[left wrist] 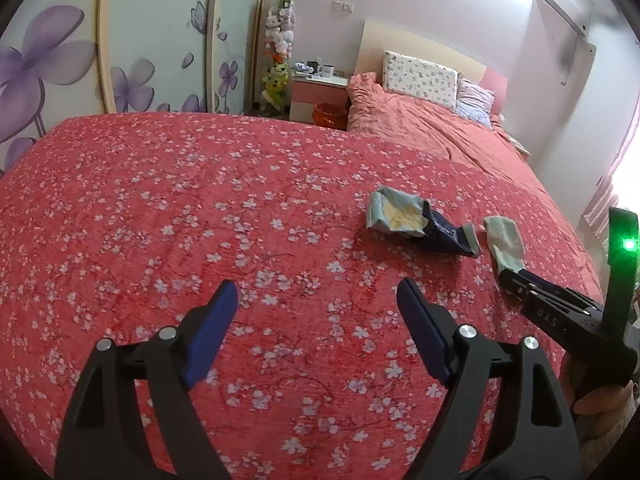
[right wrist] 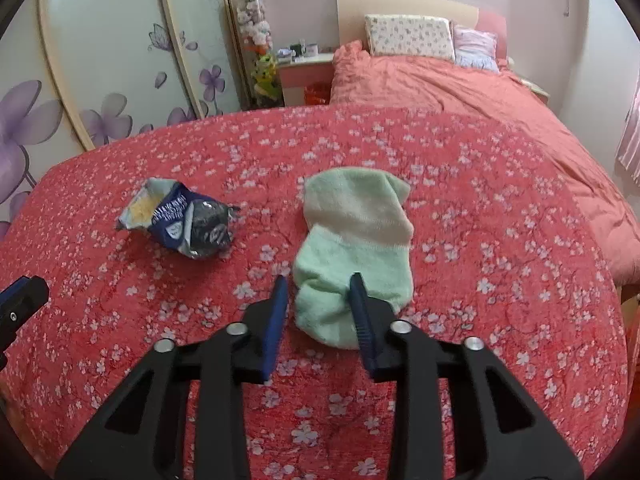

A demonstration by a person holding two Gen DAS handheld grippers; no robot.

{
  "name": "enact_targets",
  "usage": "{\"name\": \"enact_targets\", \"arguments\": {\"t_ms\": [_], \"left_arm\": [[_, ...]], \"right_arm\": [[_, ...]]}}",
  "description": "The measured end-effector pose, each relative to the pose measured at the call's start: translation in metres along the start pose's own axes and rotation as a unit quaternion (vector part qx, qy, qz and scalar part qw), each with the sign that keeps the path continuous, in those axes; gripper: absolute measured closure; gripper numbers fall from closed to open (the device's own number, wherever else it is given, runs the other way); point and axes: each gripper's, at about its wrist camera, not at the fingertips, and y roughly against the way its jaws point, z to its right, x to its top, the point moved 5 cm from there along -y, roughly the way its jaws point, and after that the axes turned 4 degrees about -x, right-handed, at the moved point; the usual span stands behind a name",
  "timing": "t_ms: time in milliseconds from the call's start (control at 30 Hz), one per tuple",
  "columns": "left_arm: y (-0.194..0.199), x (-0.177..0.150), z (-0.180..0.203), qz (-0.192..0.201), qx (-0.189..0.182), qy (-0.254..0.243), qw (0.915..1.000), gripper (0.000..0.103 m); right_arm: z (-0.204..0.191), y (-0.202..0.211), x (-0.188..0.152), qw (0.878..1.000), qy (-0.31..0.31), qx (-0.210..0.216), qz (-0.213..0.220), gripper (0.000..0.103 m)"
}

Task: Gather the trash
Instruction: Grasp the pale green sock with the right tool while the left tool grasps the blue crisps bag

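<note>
1. The landmark is the bed [right wrist: 500, 208], covered by a red bedspread with white blossoms.
2. The crumpled snack wrapper [right wrist: 184, 220], dark blue and silver, lies on the bedspread near the middle of the bed, on its side with its mouth torn open.
3. The pale green sock [right wrist: 354, 240] lies flat on the bedspread just beside the wrapper, not touching it.
4. The right gripper [right wrist: 318, 300] points down at the near end of the sock. Its jaws stand partly apart; the sock's near end lies between them, against the right-hand pad, with a visible gap to the left-hand pad. The fabric is not clamped.
5. The left gripper [left wrist: 316, 312] hangs above bare bedspread, jaws wide apart with nothing between them. The wrapper lies beyond its jaws and off to the right, well apart from them.
6. Container: the wrapper's open mouth shows a pale yellow interior; whether that is contents or lining cannot be told.
7. Container: an orange bin [left wrist: 330, 116] stands on the floor beside the head of the bed, under a pink nightstand [left wrist: 318, 94]. Its contents cannot be seen.
</note>
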Motion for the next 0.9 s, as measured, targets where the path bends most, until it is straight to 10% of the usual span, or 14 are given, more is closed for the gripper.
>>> {"name": "enact_targets", "arguments": {"t_ms": [200,667,900], "left_arm": [[-0.005,-0.002,0.009,-0.008,-0.005,-0.002,1.0000,0.022],[-0.034,0.019,0.080,-0.020,-0.040,-0.001,0.9990,0.022],[-0.073,0.035,0.121,-0.042,0.004,-0.028,0.9987,0.022]], "right_arm": [[0.010,0.004,0.000,1.000,-0.015,0.005,-0.001,0.095],[0.072,0.067,-0.015,0.996,-0.034,-0.046,0.073,0.097],[0.104,0.074,-0.028,0.995,-0.062,-0.039,0.067,0.097]]}}
